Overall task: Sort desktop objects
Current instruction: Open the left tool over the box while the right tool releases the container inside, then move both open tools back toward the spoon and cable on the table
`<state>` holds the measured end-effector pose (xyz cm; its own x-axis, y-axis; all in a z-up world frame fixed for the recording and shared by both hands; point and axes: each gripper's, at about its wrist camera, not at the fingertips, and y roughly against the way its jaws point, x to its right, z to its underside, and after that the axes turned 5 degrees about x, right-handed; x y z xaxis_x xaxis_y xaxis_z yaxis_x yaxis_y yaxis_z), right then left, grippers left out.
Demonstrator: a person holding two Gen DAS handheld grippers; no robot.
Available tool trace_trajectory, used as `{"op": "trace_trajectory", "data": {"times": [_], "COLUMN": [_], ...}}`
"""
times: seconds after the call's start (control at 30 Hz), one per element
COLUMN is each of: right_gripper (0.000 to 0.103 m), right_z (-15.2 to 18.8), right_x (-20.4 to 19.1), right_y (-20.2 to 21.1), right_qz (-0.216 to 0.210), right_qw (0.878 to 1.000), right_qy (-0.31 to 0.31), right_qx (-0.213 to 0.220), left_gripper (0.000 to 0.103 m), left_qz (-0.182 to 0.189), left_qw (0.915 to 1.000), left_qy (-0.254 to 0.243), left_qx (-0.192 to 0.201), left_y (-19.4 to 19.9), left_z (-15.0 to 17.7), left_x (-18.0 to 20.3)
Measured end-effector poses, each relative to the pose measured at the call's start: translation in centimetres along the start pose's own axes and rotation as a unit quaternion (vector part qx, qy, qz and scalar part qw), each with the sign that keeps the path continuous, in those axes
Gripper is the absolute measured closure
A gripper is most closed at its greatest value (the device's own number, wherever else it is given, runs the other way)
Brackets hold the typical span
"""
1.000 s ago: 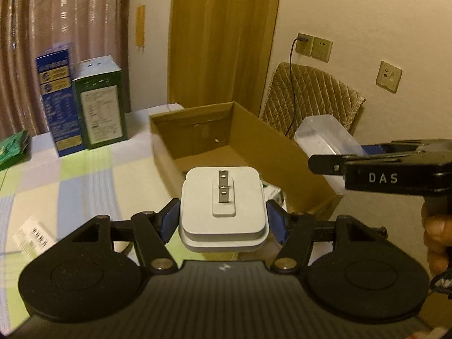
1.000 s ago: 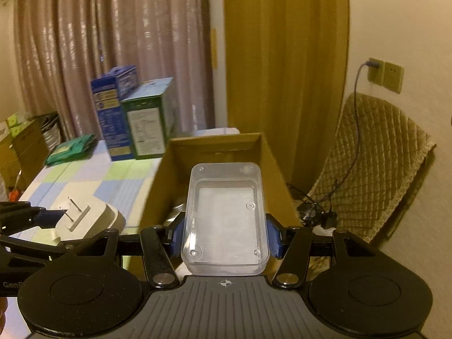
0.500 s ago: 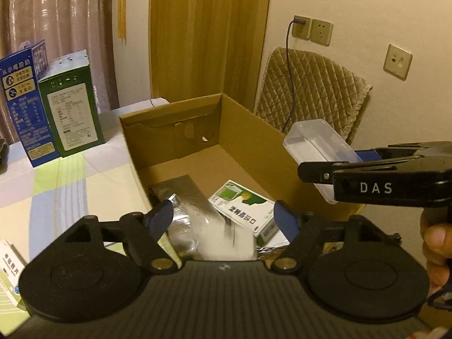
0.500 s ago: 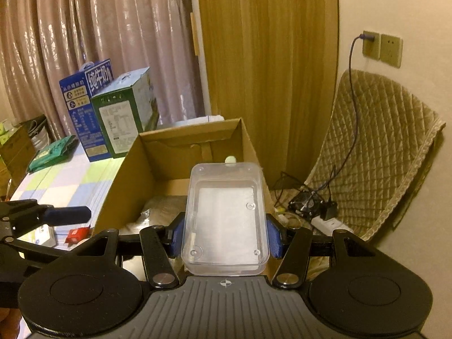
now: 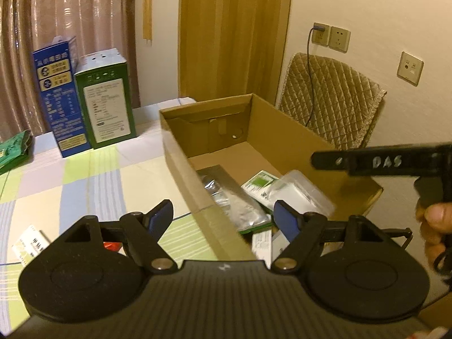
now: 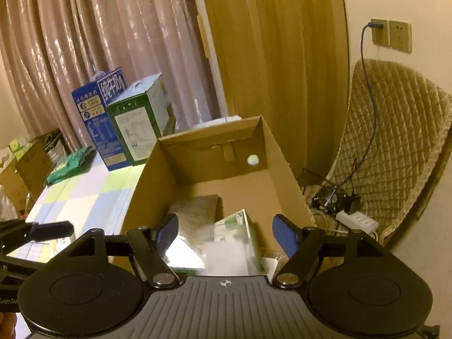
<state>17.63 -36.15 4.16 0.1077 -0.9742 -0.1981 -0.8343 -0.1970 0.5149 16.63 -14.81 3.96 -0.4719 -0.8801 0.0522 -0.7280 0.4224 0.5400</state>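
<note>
Over cardboard box [image 5: 285, 130] both grippers hang, tilted down. Left gripper [image 5: 223, 216]: jaws spread, just been opening, nothing between blue pads; box's near wall directly below gap. Right gripper [image 6: 224, 230]: jaws spread, just been opening, nothing clamped. Clear plastic case [image 5: 303, 195] lies blurred inside box, below and beyond right gripper's fingers, beside green-white packet [image 5: 260, 182] and silver foil pouch [image 5: 231, 195]. White charger not clearly discernible among box contents. Blue carton [image 5: 55, 96] and green carton [image 5: 108, 99] upright on checked tablecloth [image 5: 93, 175], well apart from both grippers.
</note>
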Motion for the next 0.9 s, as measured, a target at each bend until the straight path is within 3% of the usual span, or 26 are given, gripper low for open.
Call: {"op": "trace_trajectory", "data": {"times": [0.47,0.9], "right_gripper": [0.025,0.010], "right_z": [-0.2,1.3], "right_x": [-3.8,-11.5], "right_y": [4.6,8.1], "right_qz": [-0.015,-0.082], "right_qw": [1.000,0.995], "right_qy": [0.015,0.047], "right_qx": [0.013,0.024], "left_gripper": [0.023,0.017], "left_qz": [-0.051,-0.104], "left_qw": [0.9986,0.9942], "left_qy": [0.016,0.024], "left_qx": [-0.006,0.005], "left_y": [6.5,13.8], "left_z": [3.4,6.0], "left_x": [-4.4,-8.9]}}
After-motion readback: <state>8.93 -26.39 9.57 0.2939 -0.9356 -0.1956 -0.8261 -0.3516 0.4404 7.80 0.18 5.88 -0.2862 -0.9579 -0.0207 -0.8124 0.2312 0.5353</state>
